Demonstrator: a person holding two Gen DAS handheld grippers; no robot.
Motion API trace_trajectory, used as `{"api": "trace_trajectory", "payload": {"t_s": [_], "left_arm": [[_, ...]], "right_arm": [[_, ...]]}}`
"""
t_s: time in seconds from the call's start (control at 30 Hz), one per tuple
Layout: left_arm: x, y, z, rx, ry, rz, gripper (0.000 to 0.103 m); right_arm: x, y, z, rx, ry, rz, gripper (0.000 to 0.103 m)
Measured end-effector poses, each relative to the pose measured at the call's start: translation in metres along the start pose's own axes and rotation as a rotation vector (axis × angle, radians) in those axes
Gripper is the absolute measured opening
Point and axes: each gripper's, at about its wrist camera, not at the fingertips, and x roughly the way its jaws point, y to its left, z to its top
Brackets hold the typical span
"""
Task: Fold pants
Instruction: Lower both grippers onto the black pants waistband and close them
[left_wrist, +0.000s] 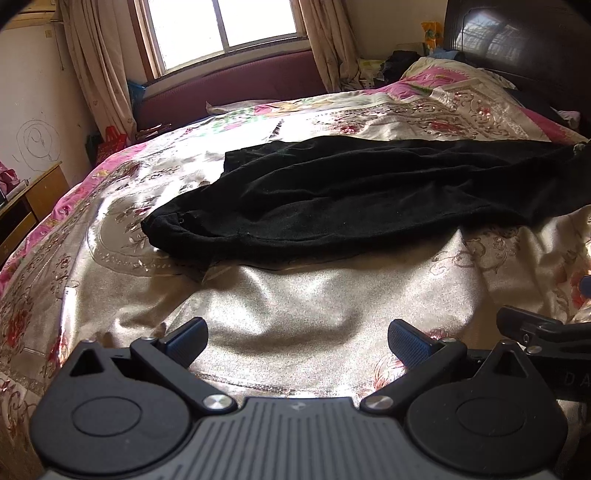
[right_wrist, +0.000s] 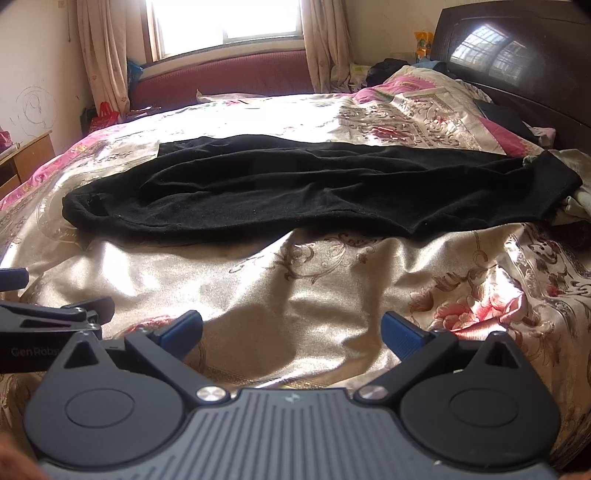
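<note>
Black, soft knit pants (left_wrist: 351, 192) lie stretched sideways across the shiny floral satin bedspread (left_wrist: 295, 302), waistband end toward the dark wooden headboard (right_wrist: 517, 48), cuffs toward the window side. Both my tongs hang short of them over bare cover: my left gripper (left_wrist: 297, 341) and my right gripper (right_wrist: 291, 332) each stand with jaws spread wide, holding nothing. I judge the cloth light, limp and stretchy, likely to slide on the slick satin, so I would pinch through both layers at the cuff (right_wrist: 79, 210) and at the waistband corner (right_wrist: 554, 177), lifting rather than dragging
</note>
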Motion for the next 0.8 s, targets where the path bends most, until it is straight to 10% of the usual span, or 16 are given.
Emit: {"api": "trace_trajectory", "payload": {"t_s": [0.8], "left_arm": [[0.127,0.038,0.093,0.163,-0.048,-0.150,0.103]], "right_arm": [[0.132,0.021,0.109,-0.168,0.071,0.166,0.096]]}}
